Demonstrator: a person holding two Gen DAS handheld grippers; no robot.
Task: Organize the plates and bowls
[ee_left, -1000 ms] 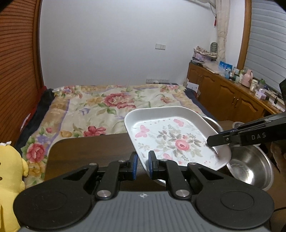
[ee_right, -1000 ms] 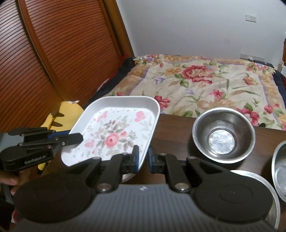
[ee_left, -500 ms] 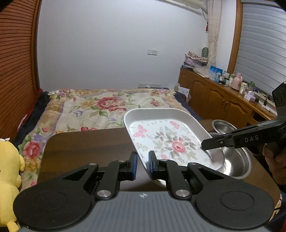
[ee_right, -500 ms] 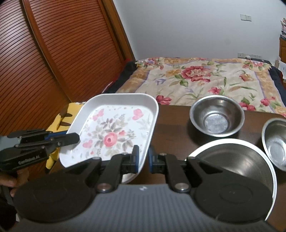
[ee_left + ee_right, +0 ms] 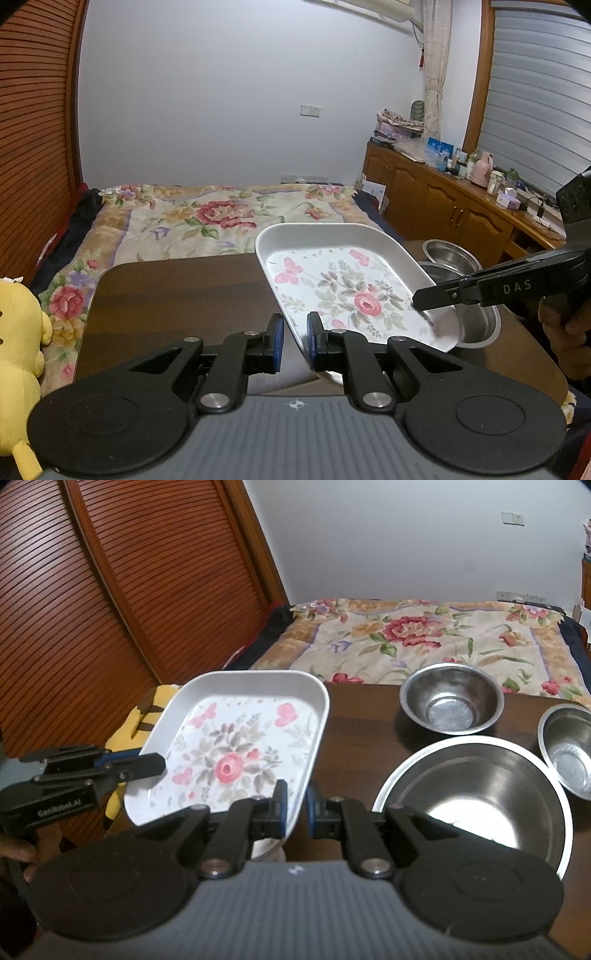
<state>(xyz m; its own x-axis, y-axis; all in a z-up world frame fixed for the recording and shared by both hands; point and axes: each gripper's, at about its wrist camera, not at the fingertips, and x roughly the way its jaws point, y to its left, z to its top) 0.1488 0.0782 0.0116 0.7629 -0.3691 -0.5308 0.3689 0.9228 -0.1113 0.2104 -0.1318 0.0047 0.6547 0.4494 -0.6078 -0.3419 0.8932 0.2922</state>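
Both grippers [image 5: 294,334] [image 5: 295,806] on floral plate [image 5: 343,288]

Floral plate [image 5: 236,746] looks smooth, glossy white; bowls [image 5: 452,703] are shiny brushed metal; table [image 5: 177,295] is dark, satin-finished wood.

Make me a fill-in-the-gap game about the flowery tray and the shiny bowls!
1. Both tongs, left tongs and right tongs, grip the white floral rectangular tray by its ___.
2. The right wrist view shows ___ steel bowls.
3. The biggest round steel bowl sits ___ to the camera.

Missing words: rim; three; nearest
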